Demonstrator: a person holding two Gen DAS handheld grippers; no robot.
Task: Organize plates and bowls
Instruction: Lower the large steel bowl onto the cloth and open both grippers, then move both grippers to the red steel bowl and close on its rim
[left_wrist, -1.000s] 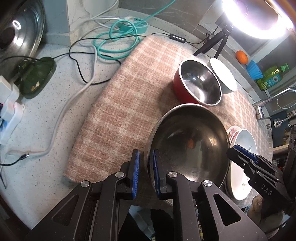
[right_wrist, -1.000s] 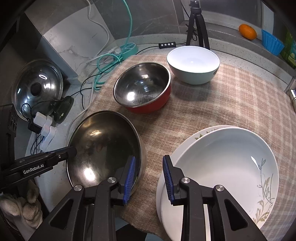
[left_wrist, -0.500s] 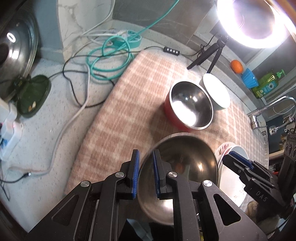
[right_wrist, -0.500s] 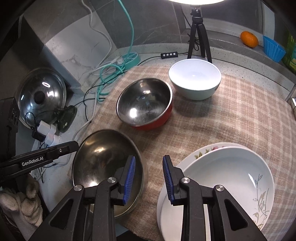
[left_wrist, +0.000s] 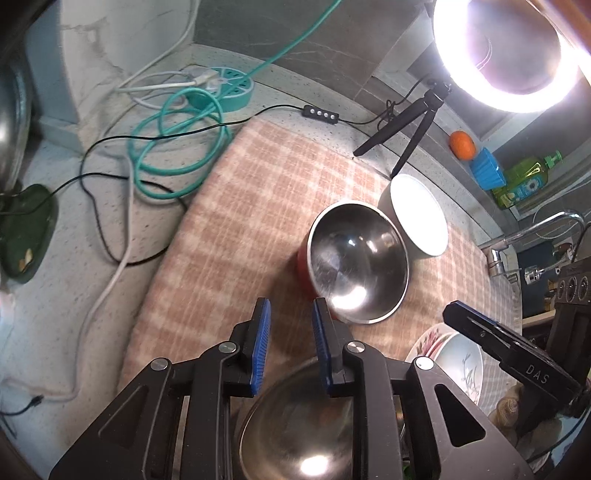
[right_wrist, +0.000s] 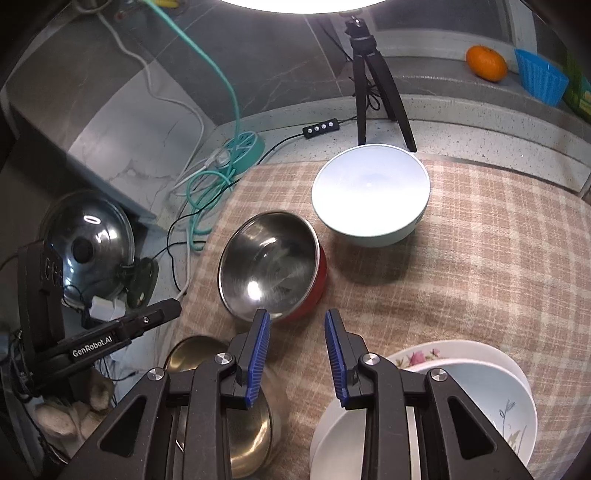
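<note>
Speckled grey countertop (left_wrist: 55, 280) carrying a pink-and-white plaid cloth (left_wrist: 236, 229), lit from behind by a ring light (left_wrist: 506, 55) on a small black tripod (right_wrist: 373, 85). On the cloth, a red-walled steel bowl (right_wrist: 273, 262) stands just beside a white bowl (right_wrist: 369, 192) that sits nearer the tripod. At the cloth's near edge a large steel bowl (left_wrist: 295, 424) lies below the left gripper (left_wrist: 290, 343), whose blue-padded jaws are opening, with only cloth showing between the pads. Right gripper (right_wrist: 297, 354): jaws parted, nothing between them, poised over bare cloth between the large steel bowl and a stack of white floral plates (right_wrist: 480, 398). Background: coiled teal cable (left_wrist: 177, 147) at the cloth's far corner, pot lid (right_wrist: 88, 243) leaning at the wall, orange (right_wrist: 485, 62) and blue cup (right_wrist: 541, 77) on the ledge.
</note>
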